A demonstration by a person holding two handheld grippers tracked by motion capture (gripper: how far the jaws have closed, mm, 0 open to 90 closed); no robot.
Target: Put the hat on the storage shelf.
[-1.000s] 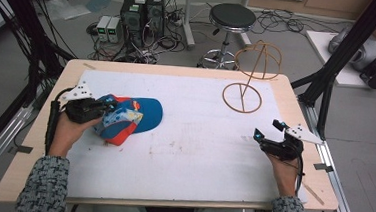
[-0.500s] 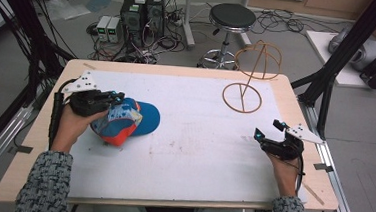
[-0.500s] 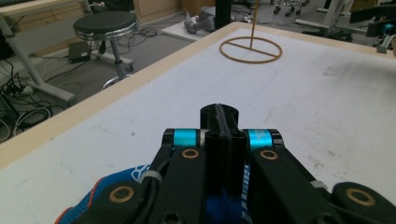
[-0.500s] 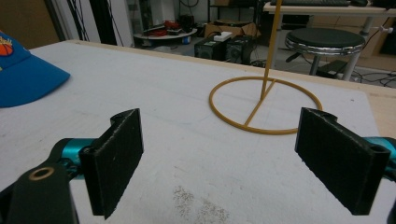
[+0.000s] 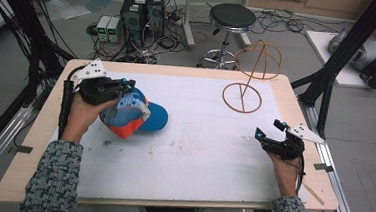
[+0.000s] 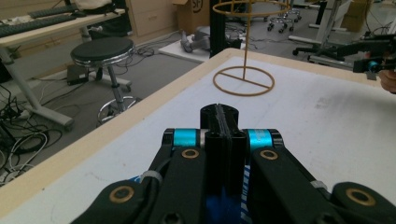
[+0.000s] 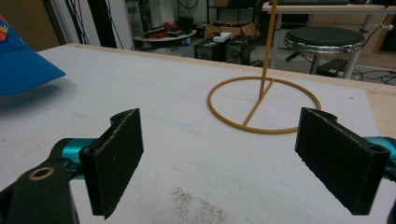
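left jaws clenched on cap [image 5: 134,113], right jaws released; white-topped table [image 5: 197,157], cable-strewn floor [image 5: 181,30]

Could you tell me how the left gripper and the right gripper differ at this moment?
The left gripper has its jaws pressed together, shut on the blue and orange cap; the right gripper has its jaws wide apart, with nothing between them. The left gripper is at the table's far left, the right gripper at its right, near the wire stand. Each is held in one hand.
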